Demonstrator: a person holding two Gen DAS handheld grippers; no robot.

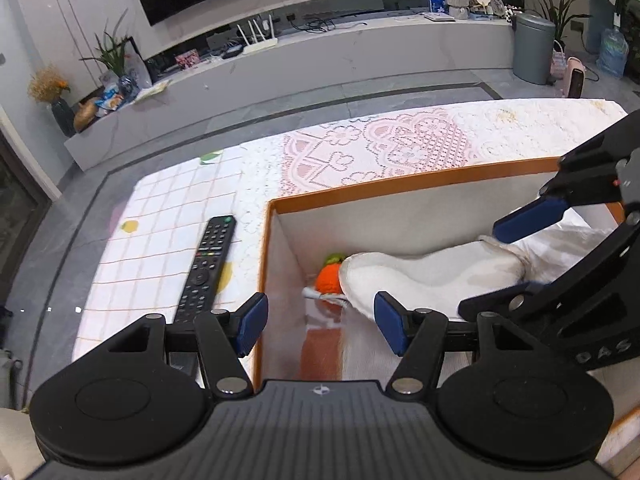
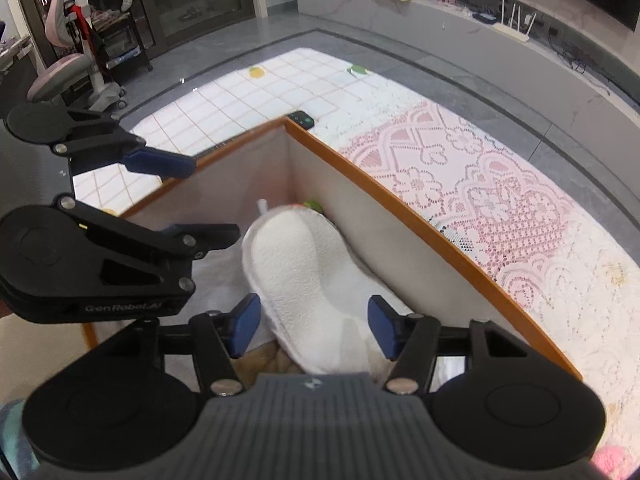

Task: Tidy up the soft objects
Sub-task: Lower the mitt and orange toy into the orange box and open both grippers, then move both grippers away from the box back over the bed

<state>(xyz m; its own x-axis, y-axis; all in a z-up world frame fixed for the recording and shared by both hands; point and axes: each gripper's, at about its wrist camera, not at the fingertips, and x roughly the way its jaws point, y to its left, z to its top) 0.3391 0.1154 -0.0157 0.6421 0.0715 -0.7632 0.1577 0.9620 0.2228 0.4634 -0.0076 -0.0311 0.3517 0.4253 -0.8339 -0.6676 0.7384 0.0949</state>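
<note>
1. A white fleecy slipper (image 2: pixel 304 276) lies sole-up inside an orange-rimmed storage box (image 1: pixel 400 184) with pale inner walls, its toe pointing into the far corner.
2. An orange knitted toy (image 1: pixel 329 278) with a green top sits in that same corner, touching the slipper's toe; a white cord end lies just beside it.
3. The left gripper (image 1: pixel 316 322) hovers over the box's near-left edge with its blue pads spread apart and nothing between them.
4. The right gripper (image 2: pixel 314 326) stands over the slipper's heel, jaws parted; the heel lies between the pads, which do not press on it.
5. The box rests on a table covered by a pink lace cloth (image 1: pixel 380 148) and a checked cloth (image 1: pixel 160 216).
6. A black remote control (image 1: pixel 206 268) lies on the checked cloth, just beside the box's left wall.
</note>
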